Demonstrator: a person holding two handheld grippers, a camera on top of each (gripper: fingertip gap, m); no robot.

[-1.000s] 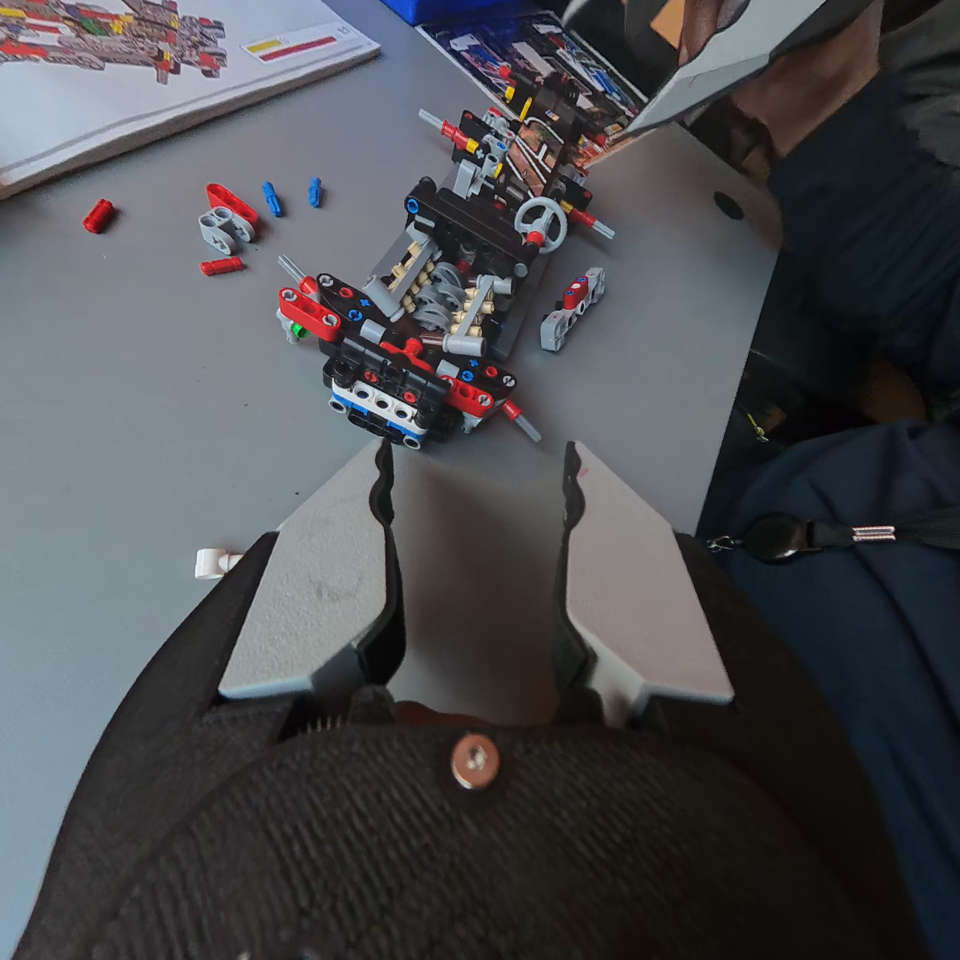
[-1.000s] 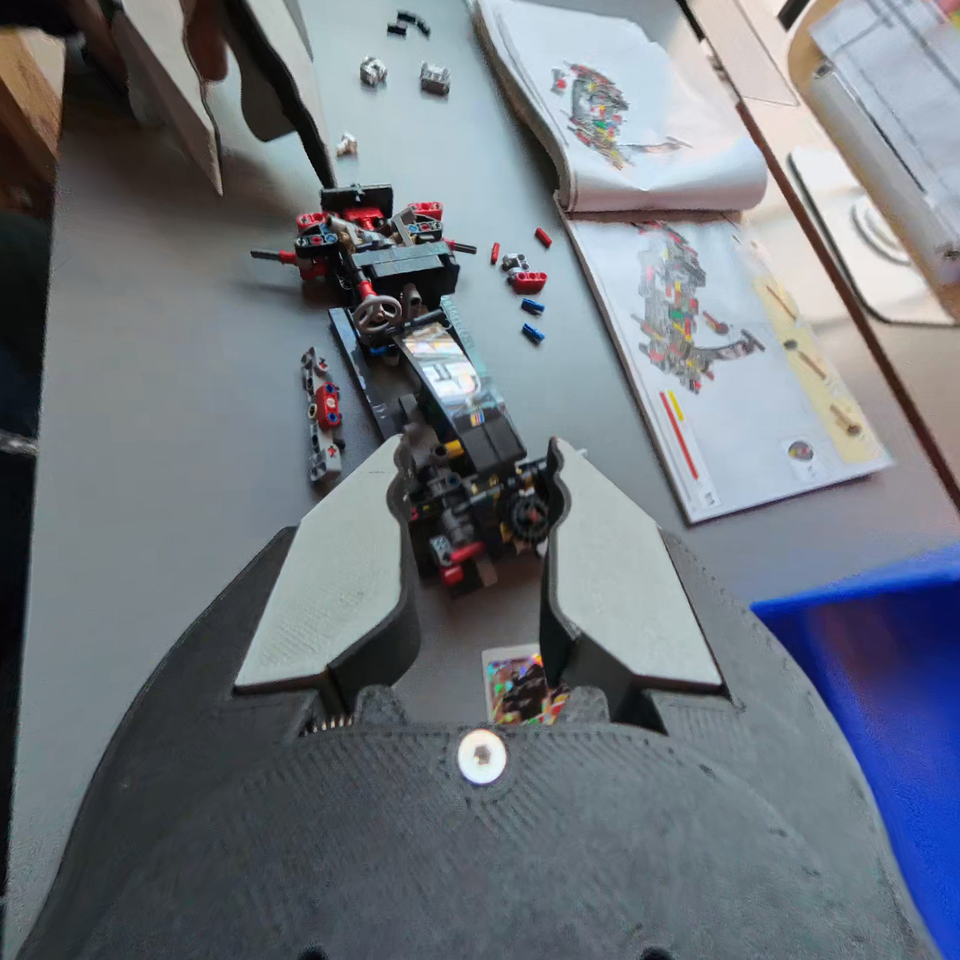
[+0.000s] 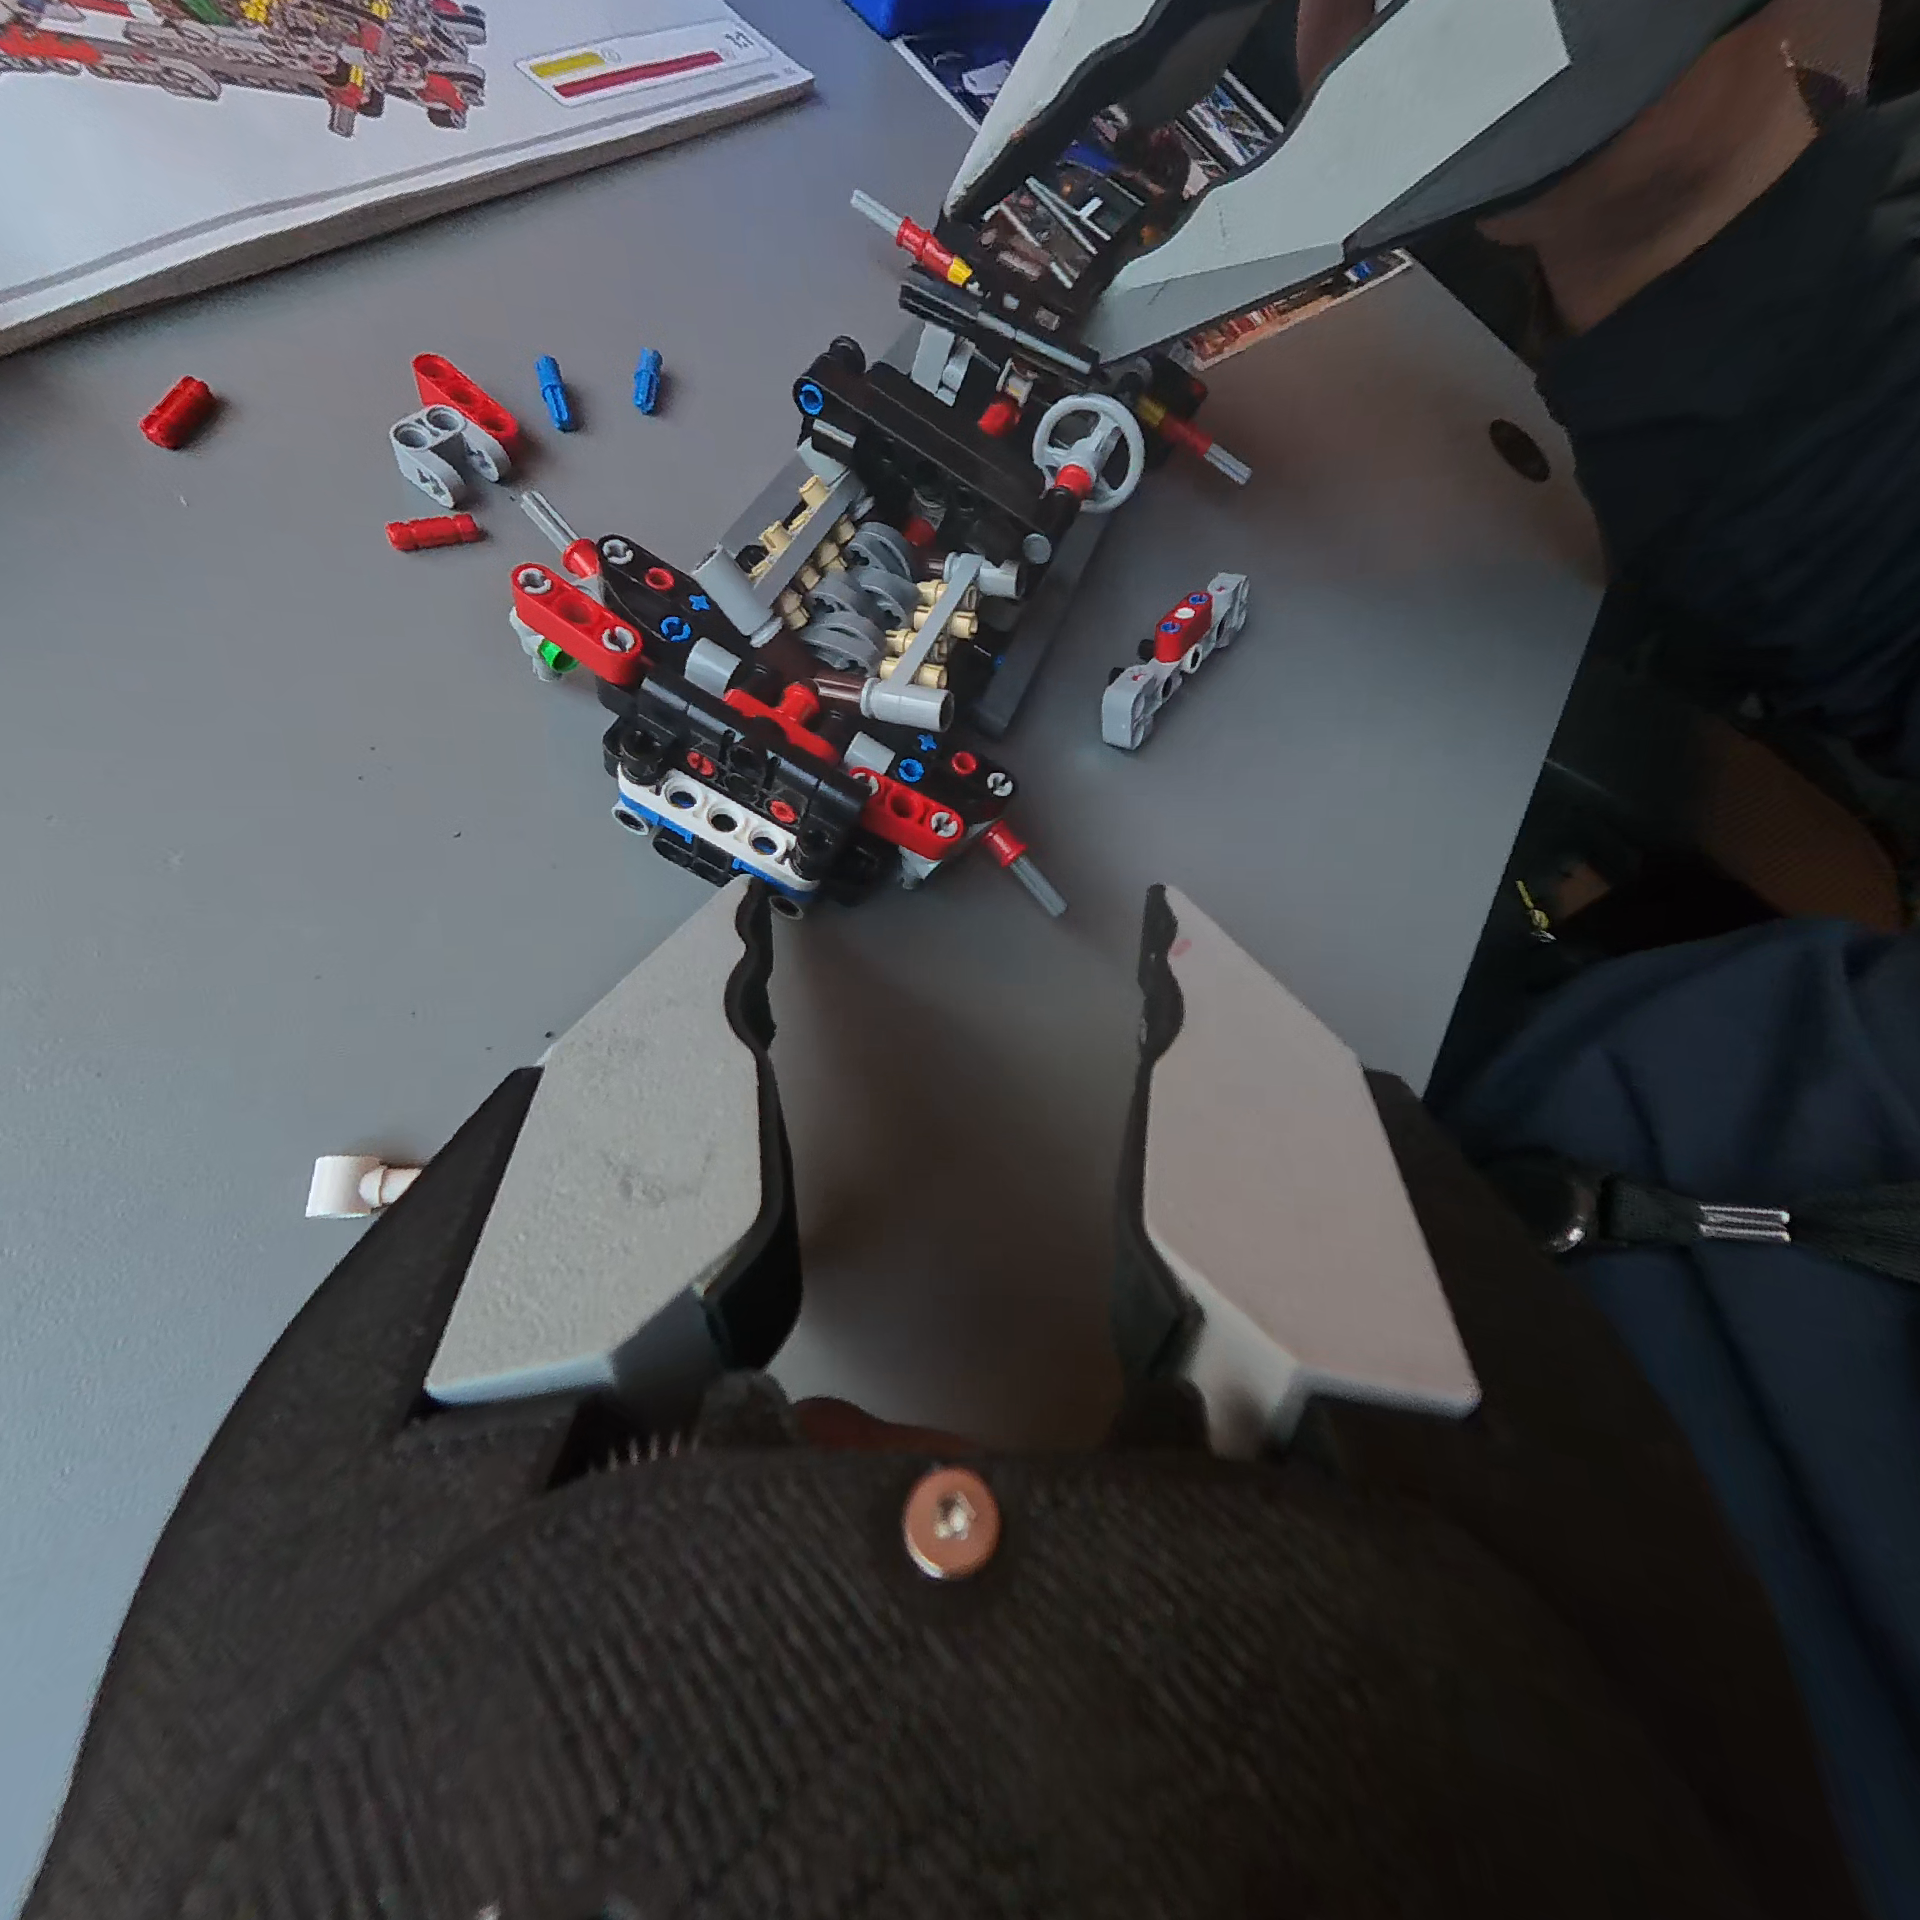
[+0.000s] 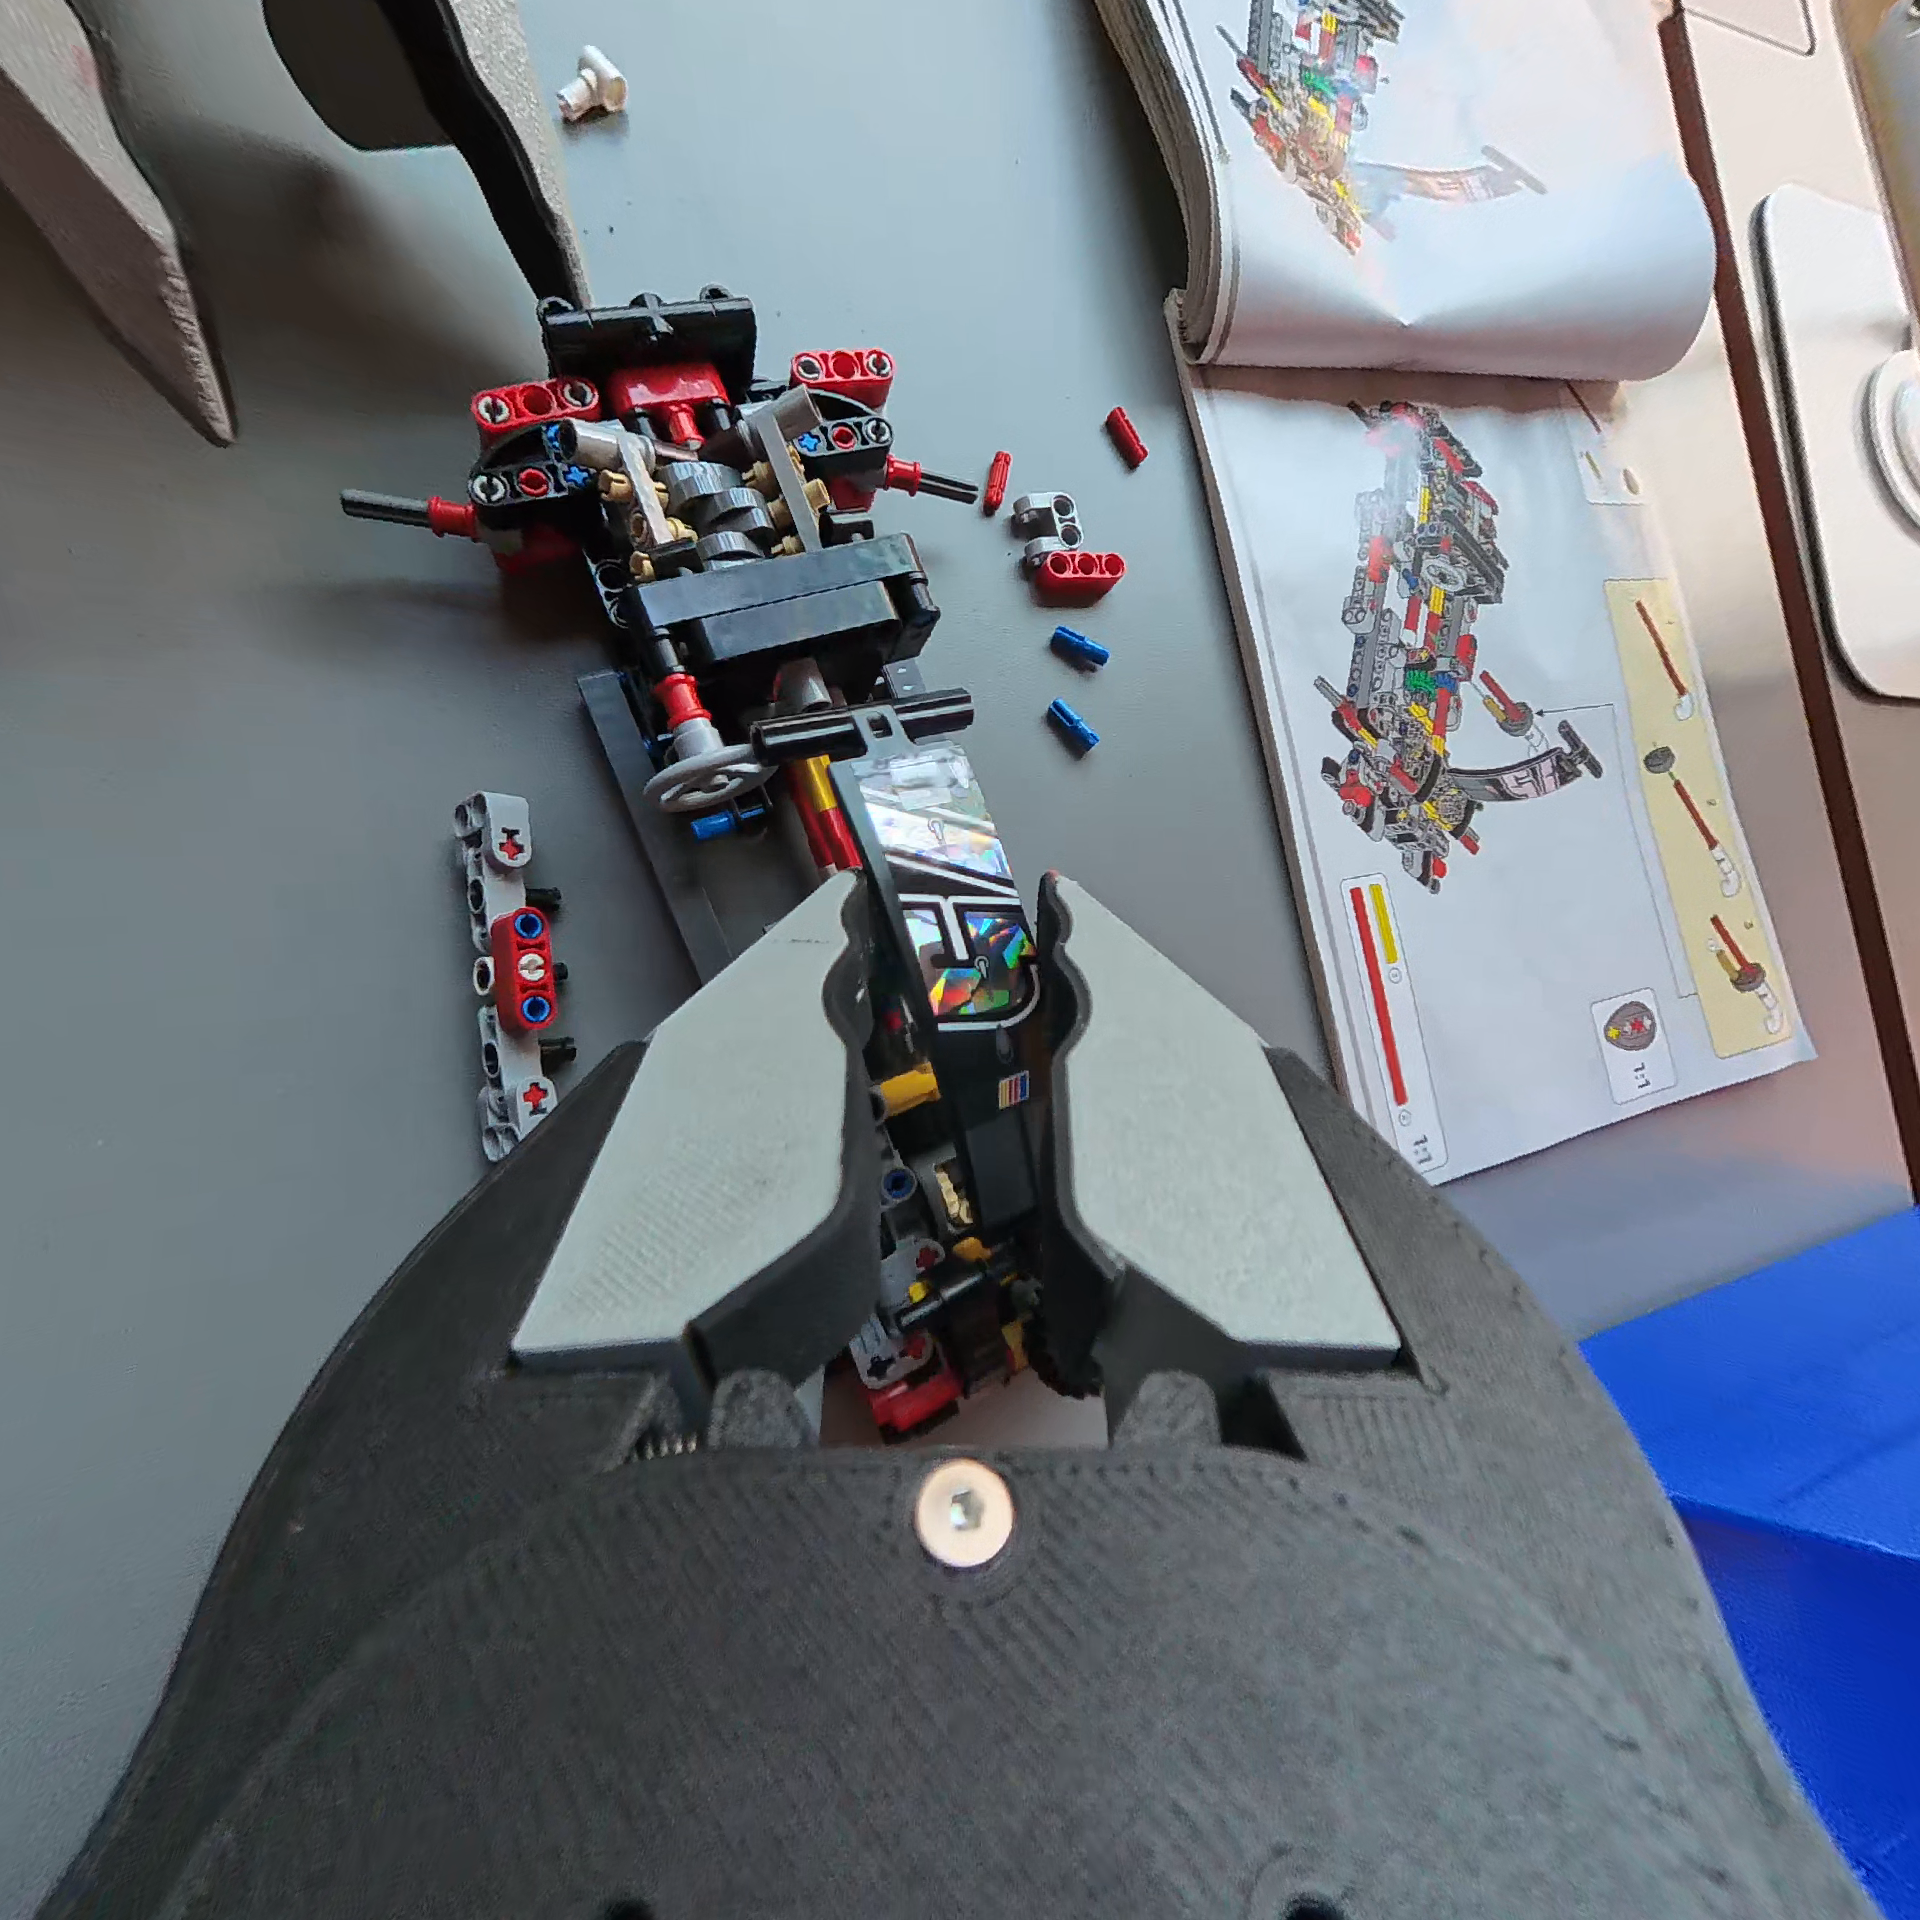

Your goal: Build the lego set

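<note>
Grey tabletop point(image 4: 260, 727) carries a long brick-built chassis point(image 4: 748, 582); the right gripper point(image 4: 951, 935) pinches its near end, both pads pressed on the black panel with the shiny sticker point(image 4: 956, 894); the left gripper point(image 3: 951, 935) hangs spread and empty just short of the far end, one fingertip point(image 3: 750, 935) almost touching it. A steady, level grip would seem wise, since the axles point(image 3: 1029, 878) stick out sideways. Loose red and blue pins point(image 4: 1075, 649) and an open booklet point(image 4: 1507, 831) crowd one side; the table edge point(image 3: 1538, 727) and a small grey beam point(image 3: 1174, 665) bound the other; open room lies mostly behind the left gripper.
</note>
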